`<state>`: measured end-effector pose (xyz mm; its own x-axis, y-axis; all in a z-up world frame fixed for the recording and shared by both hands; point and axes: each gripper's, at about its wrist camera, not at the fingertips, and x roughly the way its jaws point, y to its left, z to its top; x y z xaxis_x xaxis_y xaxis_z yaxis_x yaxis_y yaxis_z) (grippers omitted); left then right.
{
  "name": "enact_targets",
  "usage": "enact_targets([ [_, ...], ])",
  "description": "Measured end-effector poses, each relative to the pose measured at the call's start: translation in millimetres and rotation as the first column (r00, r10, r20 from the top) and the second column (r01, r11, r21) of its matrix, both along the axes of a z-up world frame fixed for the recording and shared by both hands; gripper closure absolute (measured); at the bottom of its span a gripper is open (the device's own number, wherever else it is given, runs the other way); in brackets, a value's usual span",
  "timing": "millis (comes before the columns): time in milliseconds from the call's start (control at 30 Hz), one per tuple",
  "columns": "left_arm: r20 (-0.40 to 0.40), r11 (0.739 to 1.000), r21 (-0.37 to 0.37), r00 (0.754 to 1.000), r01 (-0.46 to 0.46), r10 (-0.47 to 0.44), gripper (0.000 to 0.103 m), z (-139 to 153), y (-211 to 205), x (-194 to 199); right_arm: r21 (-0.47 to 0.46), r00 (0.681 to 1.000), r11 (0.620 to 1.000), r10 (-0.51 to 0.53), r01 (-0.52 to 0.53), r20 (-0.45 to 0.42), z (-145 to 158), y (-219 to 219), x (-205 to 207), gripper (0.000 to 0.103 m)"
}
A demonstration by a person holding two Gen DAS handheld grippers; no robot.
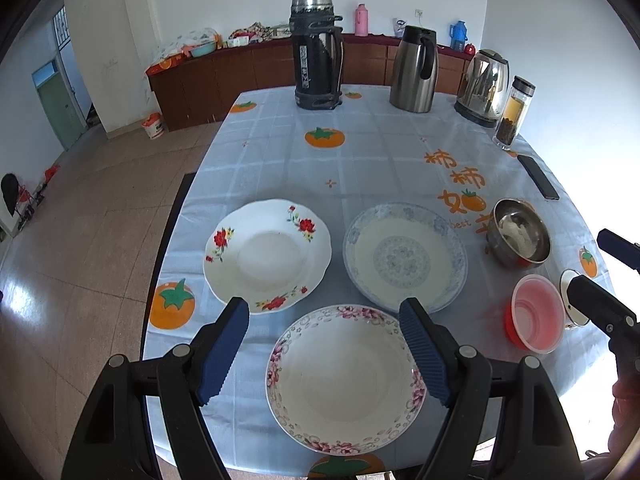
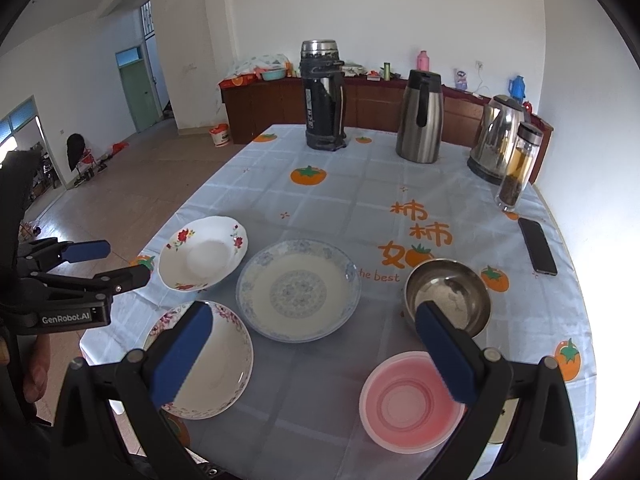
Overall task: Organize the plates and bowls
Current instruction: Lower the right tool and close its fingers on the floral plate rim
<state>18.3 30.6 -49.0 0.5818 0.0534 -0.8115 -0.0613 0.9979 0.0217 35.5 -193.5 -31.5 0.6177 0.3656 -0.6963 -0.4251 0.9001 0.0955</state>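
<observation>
Blue pads on both grippers, both spread wide, nothing held. L gripper [image 1: 324, 356] hovers over pink-rim plate [image 1: 344, 378] at near table edge; pads either side of it, not touching. R gripper [image 2: 314, 354] hangs above cloth [image 2: 320, 200], pink bowl [image 2: 410, 400] under its right finger, steel bowl [image 2: 448, 296] just beyond. Red-flower plate [image 1: 267, 255] far-left, blue plate [image 1: 405, 256] beside it to the right; the 3 plates lie near each other, none stacked. Both bowls sit right of plates, apart from each other. White enamel piece [image 1: 570, 298] partly hidden behind R gripper in L view; type unclear. Rear of table: flask [image 2: 323, 96], jug [image 2: 420, 118], kettle [image 2: 498, 140], tea bottle [image 2: 520, 166]; phone [image 2: 537, 246] at right edge.
</observation>
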Motion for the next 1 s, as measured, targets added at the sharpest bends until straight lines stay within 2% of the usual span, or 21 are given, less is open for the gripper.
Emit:
enact_targets([
  [133,-0.069,1.000,0.012,0.997,-0.023,0.024,0.024,-26,13,-3,-0.008,0.998,0.999,0.033,-0.034,-0.050,-14,11,5,0.008],
  [233,-0.120,0.999,0.013,0.991,-0.051,0.052,0.024,-45,26,-8,-0.020,0.993,0.997,0.073,-0.075,-0.096,-30,22,9,0.016],
  [300,-0.155,0.997,0.015,0.985,-0.073,0.074,0.024,-58,35,-12,-0.029,0.986,0.994,0.100,-0.105,-0.134,-44,32,10,0.024],
  [500,-0.250,0.992,-0.006,0.960,-0.127,0.122,0.024,-97,60,-22,-0.052,0.958,0.983,0.161,-0.178,-0.237,-82,58,14,0.035],
  [667,-0.319,0.987,-0.067,0.941,-0.146,0.117,0.053,-121,71,-22,-0.074,0.931,0.972,0.189,-0.222,-0.314,-113,77,18,0.044],
  [767,-0.335,0.985,-0.088,0.936,-0.146,0.109,0.060,-128,73,-21,-0.094,0.918,0.967,0.192,-0.237,-0.346,-128,84,20,0.045],
  [1000,-0.345,0.985,-0.120,0.935,-0.126,0.077,0.064,-134,71,-18,-0.104,0.890,0.962,0.189,-0.252,-0.416,-152,87,22,0.059],
])
